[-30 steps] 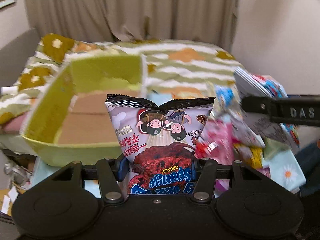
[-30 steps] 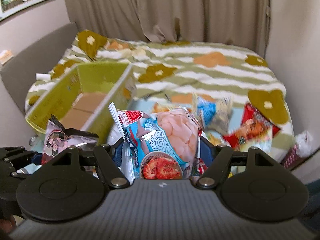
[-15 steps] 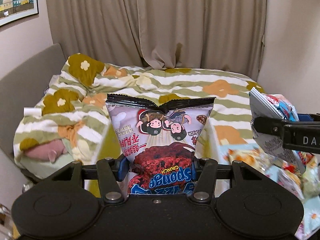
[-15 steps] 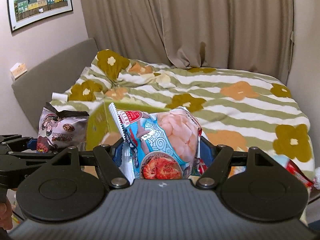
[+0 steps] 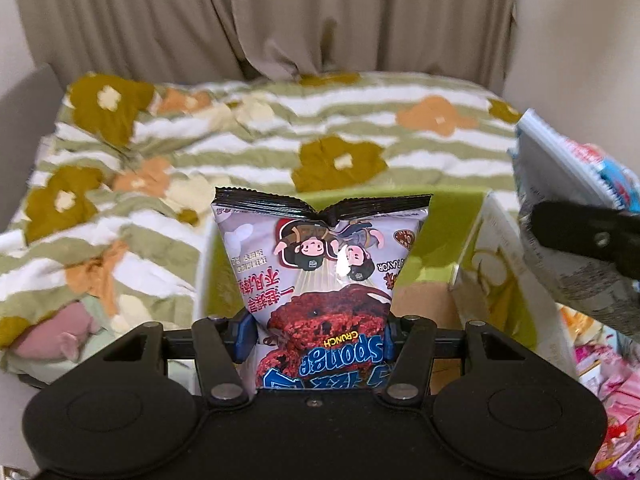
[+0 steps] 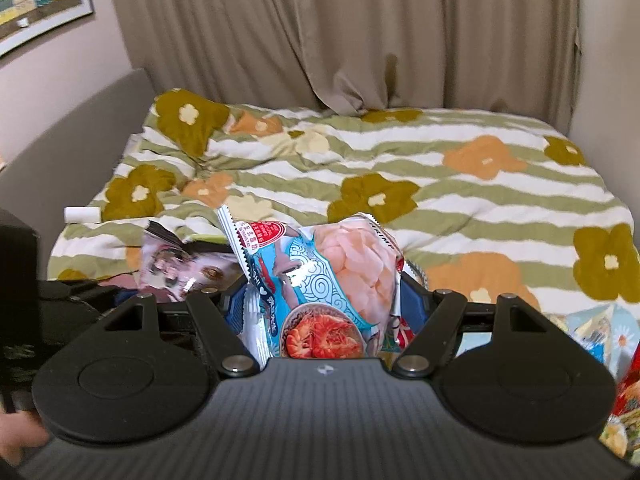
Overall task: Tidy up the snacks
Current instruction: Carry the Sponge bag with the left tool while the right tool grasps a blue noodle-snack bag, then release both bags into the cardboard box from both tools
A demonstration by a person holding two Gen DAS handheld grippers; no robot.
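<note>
Change since the earlier frames: both views have been swung across the bed; the green box (image 5: 448, 216), off to the left a second ago, is now seen directly behind the left gripper's packet, and the loose snack pile has slid to the right edge.

Item 1. Left gripper (image 5: 316, 330): closed on the Sponge Crunch packet (image 5: 320, 272), held upside down above the box's open interior. Its jaws have just been easing apart, though the blue pads (image 5: 242, 334) are still seen against the packet's sides.

Item 2. Right gripper (image 6: 320, 312): clamped on the shrimp cracker bag (image 6: 324, 280), carried just beside the left-hand packet, over the bedspread (image 6: 460, 200).

Item 3. Box: cardboard floor visible; no snack can be made out inside.

Item 4. Loose snacks (image 5: 612, 392): several packets left lying at the right of the box.

Progress, as judged: early. Two packets are in transit, none yet deposited, and the pile remains to be sorted.
</note>
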